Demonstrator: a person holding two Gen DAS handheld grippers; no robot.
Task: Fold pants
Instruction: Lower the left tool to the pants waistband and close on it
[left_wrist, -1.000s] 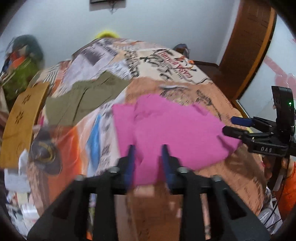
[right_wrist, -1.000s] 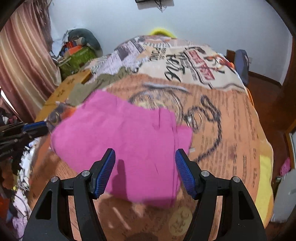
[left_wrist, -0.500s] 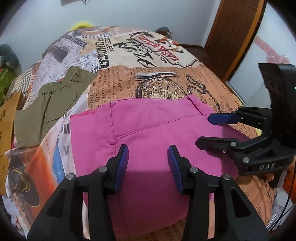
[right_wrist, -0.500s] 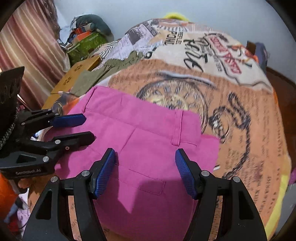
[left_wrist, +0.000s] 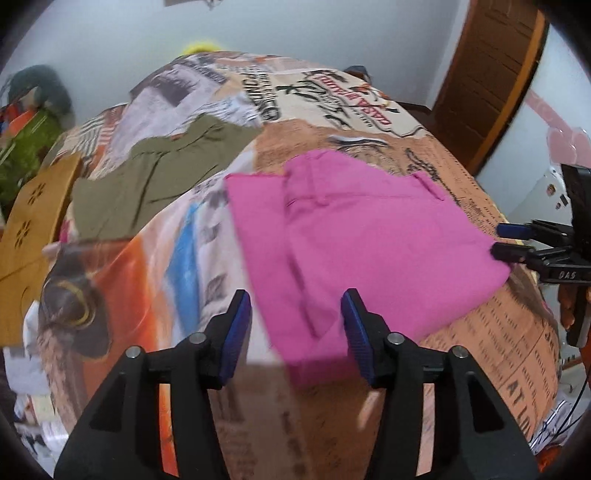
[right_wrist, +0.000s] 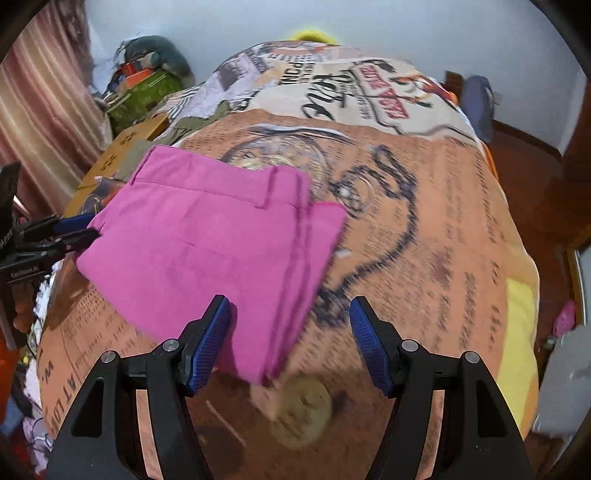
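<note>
The pink pants (left_wrist: 354, 243) are lying folded on the printed bedspread (right_wrist: 436, 229); the left gripper (left_wrist: 295, 328) is opening and the right gripper (right_wrist: 290, 339) is hanging open, neither pinching cloth; a careless regrasp is risking dragging loose layers apart.

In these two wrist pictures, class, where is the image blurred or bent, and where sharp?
Left wrist view: left gripper sharp, pink pants and olive garment smeared. Right wrist view: right gripper crisp, printed bedspread streaked; both views bulge, dark corners.
</note>
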